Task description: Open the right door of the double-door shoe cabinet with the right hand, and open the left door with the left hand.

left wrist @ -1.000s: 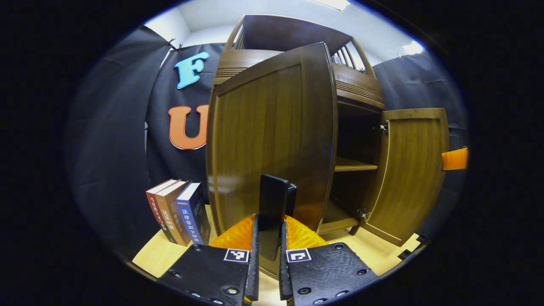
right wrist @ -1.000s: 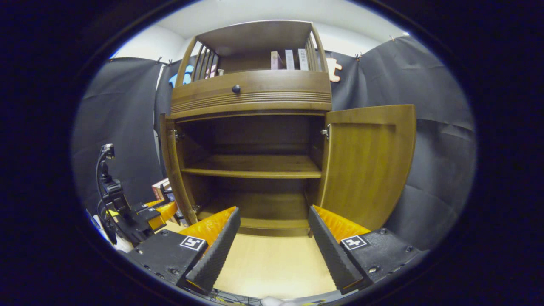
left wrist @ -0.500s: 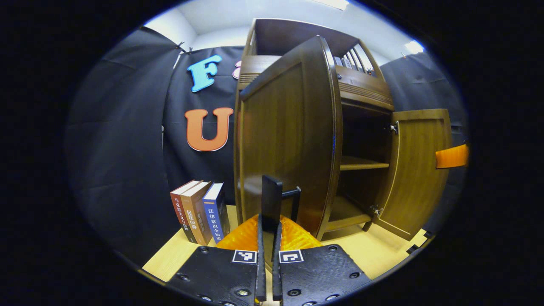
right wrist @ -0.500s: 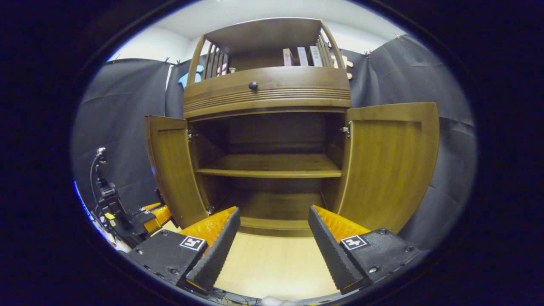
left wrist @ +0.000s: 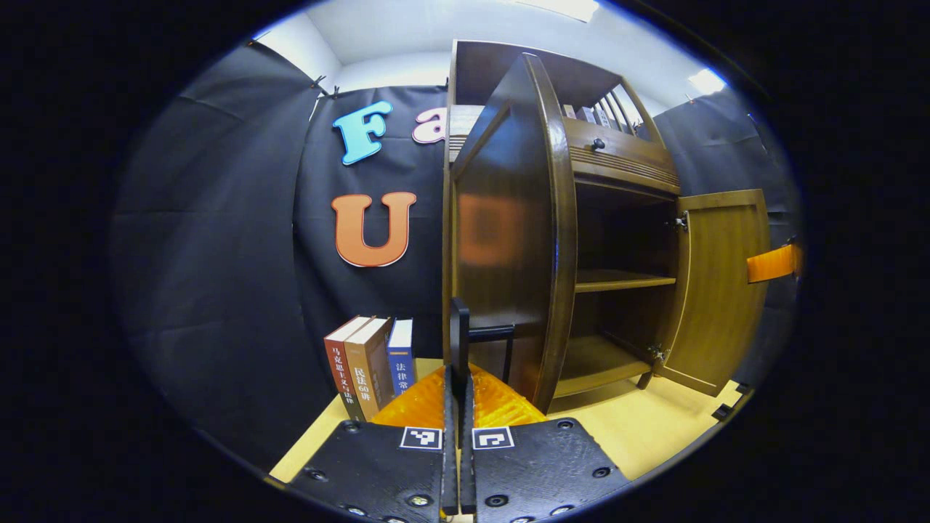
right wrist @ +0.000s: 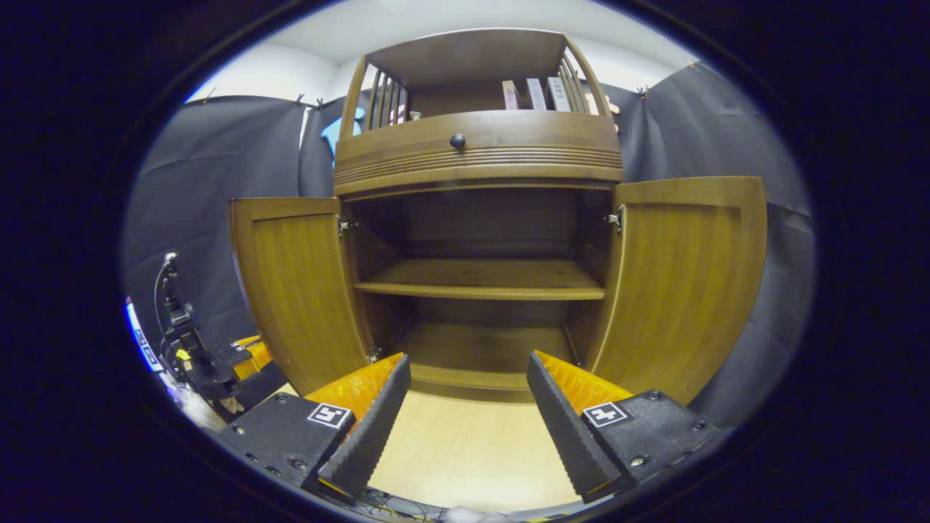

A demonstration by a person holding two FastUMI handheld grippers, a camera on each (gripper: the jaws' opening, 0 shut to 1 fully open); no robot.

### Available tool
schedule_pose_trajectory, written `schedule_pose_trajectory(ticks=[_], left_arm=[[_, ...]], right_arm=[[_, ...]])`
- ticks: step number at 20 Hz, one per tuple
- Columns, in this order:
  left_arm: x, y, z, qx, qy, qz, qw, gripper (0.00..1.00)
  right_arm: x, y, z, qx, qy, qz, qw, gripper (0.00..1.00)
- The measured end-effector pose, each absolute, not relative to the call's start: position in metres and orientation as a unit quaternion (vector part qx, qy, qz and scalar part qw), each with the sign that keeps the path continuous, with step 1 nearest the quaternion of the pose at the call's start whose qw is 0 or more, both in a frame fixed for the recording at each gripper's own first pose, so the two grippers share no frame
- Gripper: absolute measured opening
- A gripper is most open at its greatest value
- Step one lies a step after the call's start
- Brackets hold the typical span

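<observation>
Shoe cabinet [right wrist: 479, 218] sits mid-frame with both doors wide, left claw [left wrist: 459, 363] pinched on the left door handle [left wrist: 488, 341], right claw [right wrist: 468, 407] gaping empty; overpulling could strain the hinges.

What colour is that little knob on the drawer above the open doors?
The knob is black, on a brown wooden drawer; the right gripper view shows it best.

black screw-studded gripper [right wrist: 468, 428] plates with square coded markers, orange ribbed housings
</observation>
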State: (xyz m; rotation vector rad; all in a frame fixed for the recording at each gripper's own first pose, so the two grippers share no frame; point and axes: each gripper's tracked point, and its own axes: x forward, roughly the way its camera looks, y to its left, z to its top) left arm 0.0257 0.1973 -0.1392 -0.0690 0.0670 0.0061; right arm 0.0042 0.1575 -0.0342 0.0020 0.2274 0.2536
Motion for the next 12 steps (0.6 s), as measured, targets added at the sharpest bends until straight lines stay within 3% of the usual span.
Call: schedule_pose_trajectory(ticks=[12], left_arm=[[0.032, 0.252, -0.152, -0.041, 0.035, -0.074, 0.996, 0.0]], right_arm=[[0.004, 0.149, -0.039, -0.002, 0.122, 0.122, 0.985, 1.0]])
